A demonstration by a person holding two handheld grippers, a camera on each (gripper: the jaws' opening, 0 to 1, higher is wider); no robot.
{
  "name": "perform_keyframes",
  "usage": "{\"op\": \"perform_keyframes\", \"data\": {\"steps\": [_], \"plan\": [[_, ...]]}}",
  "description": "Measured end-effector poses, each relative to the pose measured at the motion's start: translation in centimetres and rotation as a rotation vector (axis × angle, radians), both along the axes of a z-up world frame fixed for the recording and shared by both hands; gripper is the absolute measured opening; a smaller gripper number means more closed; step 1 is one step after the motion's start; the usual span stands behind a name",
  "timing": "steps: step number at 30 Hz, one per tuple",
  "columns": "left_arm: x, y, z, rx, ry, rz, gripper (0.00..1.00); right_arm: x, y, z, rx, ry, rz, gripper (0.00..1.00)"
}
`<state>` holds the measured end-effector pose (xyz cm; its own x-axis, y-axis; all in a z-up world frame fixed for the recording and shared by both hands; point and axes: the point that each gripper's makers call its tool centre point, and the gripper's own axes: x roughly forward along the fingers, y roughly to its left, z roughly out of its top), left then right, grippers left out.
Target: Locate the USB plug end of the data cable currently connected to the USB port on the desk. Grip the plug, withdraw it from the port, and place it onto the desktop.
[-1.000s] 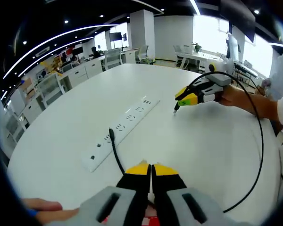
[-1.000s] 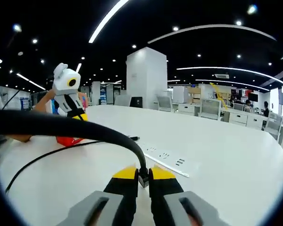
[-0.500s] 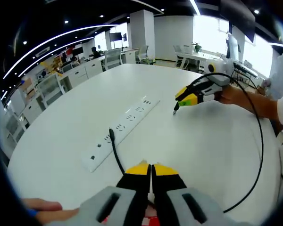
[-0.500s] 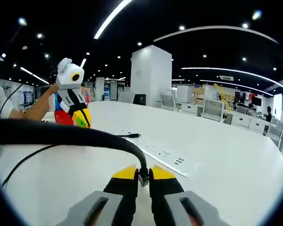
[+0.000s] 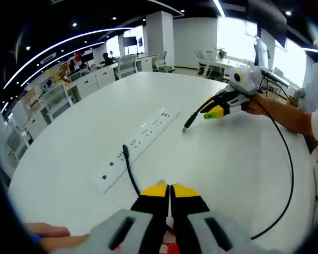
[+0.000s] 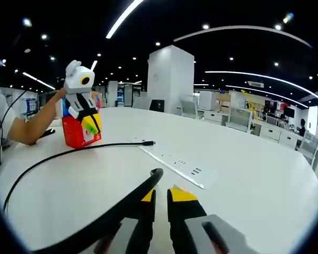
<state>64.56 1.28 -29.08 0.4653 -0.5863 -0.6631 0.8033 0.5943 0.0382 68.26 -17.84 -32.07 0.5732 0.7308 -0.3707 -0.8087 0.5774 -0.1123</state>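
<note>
Flanking power strip (image 5: 138,144): black cable (image 5: 128,168)

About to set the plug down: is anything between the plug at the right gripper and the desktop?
Nothing visible does. The plug end juts from the right gripper over bare desktop, apart from the power strip.

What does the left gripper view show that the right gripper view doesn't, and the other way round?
Left gripper view: bright windows behind the desks, and a fingertip at the lower edge. Right gripper view: a red box beneath the left gripper. Shared: the white table, the power strip, the black cable and the right gripper.
</note>
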Motion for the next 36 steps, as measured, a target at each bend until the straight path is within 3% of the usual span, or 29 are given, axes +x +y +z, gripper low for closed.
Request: {"op": "perform_keyframes", "data": {"steps": [4, 8, 13, 25, 29, 36], "plan": [[0.0, 0.0, 0.0, 0.0, 0.0, 0.0, 0.02, -0.2, -1.1, -0.8, -0.098, 0.002, 0.006, 0.12], [0.0, 0.0, 0.0, 0.0, 0.0, 0.0, 0.02, -0.2, -2.3, -0.6, -0.117, -0.001, -0.001, 0.12], [0.0, 0.0, 0.0, 0.0, 0.001, 0.0, 0.02, 0.4, -3.9, 0.1, -0.182, -0.047, -0.042, 0.12], [0.1, 0.0, 0.0, 0.0, 0.001, 0.0, 0.02, 2.6, -7.7, 1.6, -0.115, -0.065, -0.202, 0.12], [0.2, 0.0, 0.0, 0.0, 0.001, 0.001, 0.02, 1.9, -6.0, 2.4, -0.032, -0.062, -0.158, 0.12], [0.3, 0.1, 0.0, 0.0, 0.001, 0.0, 0.02, 1.0, -3.5, 2.1, -0.016, -0.055, -0.098, 0.12]]}}
